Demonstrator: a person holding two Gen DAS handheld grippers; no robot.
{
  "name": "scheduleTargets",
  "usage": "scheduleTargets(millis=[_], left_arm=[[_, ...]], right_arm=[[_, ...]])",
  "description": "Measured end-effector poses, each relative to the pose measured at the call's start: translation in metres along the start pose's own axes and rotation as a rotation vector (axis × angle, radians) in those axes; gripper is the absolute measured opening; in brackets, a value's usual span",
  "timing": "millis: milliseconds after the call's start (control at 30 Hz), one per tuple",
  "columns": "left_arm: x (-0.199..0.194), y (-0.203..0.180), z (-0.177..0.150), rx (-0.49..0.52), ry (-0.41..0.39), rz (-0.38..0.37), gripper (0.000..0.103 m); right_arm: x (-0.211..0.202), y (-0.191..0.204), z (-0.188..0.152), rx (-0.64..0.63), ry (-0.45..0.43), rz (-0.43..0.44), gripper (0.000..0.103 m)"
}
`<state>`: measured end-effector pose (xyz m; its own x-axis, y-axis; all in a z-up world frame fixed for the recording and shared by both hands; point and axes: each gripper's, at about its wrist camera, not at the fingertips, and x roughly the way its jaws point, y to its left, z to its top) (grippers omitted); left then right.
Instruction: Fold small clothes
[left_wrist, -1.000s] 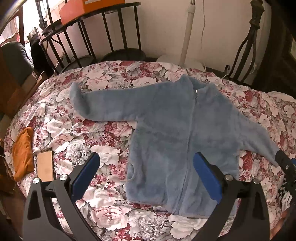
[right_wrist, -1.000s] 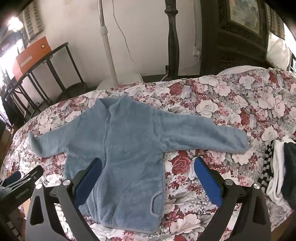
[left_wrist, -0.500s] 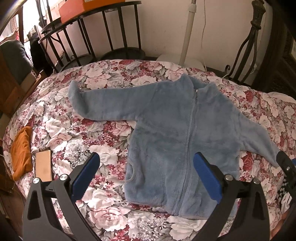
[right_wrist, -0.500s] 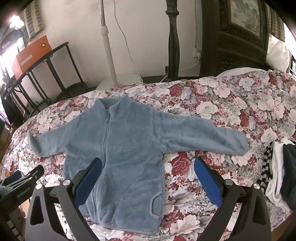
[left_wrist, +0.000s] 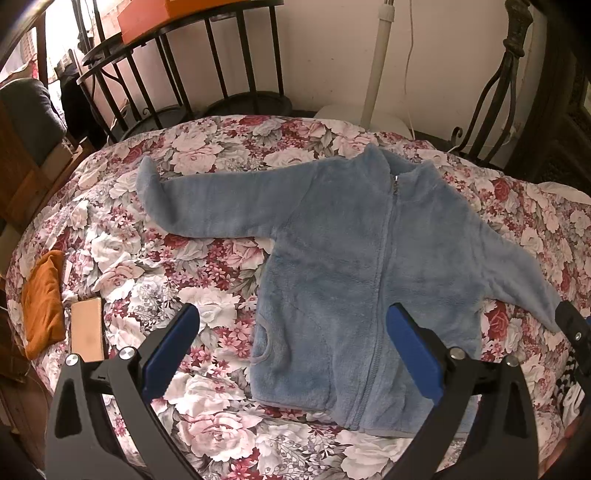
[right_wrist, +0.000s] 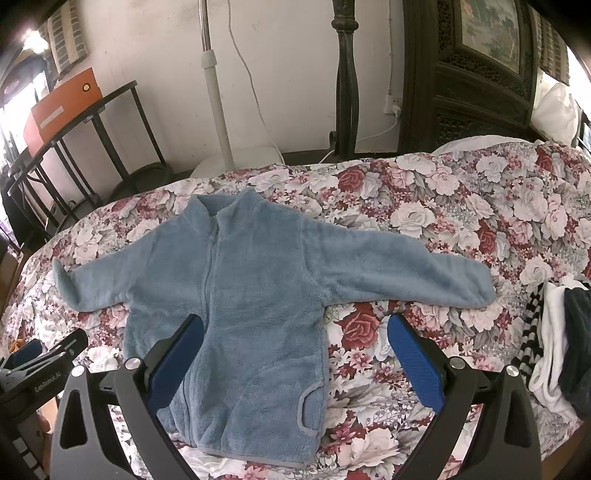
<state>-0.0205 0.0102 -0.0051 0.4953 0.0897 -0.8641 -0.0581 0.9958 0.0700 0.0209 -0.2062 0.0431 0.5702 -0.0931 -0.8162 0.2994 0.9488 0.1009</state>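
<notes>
- The blue fleece jacket (left_wrist: 351, 273) is lying flat on the floral bedspread (left_wrist: 207, 306), front up, zipped, collar pointing toward the wall and both sleeves stretched out to the sides.
- No fold is showing in the garment yet; in my judgement the work is sitting at the approach stage, before the first grasp.
- The left gripper (left_wrist: 291, 354) is hovering above the bedspread near the jacket's lower hem, jaws spread wide; nothing is lying between its blue pads (left_wrist: 171, 347) and it is touching no cloth.
- The right gripper (right_wrist: 295, 356) is likewise standing wide apart above the hem area, gripping nothing and clear of the fabric.
- In the right wrist view, part of the left tool is showing at the lower left edge, so the two tools are working close beside each other.
- The next move is probably calling for each tool to travel out to a sleeve cuff or shoulder, descend, pinch the pile and carry the sleeve across the body.
- The fleece is looking thick and soft, so a deep, firm pinch is likely being required to catch it cleanly.
- An orange cloth (left_wrist: 42, 299) and a tan flat object (left_wrist: 86, 328) are lying at the bed's left edge, well apart from the jacket; other clothes (right_wrist: 554, 343) are resting at the right edge.
</notes>
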Motion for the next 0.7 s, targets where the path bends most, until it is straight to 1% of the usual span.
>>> scheduleTargets(millis=[700], left_arm=[[0.0013,0.0016,-0.0018,-0.001,0.001,0.000,0.098]], right_arm=[[0.0007,0.0013,-0.0006,-0.003,0.003,-0.004,0.100]])
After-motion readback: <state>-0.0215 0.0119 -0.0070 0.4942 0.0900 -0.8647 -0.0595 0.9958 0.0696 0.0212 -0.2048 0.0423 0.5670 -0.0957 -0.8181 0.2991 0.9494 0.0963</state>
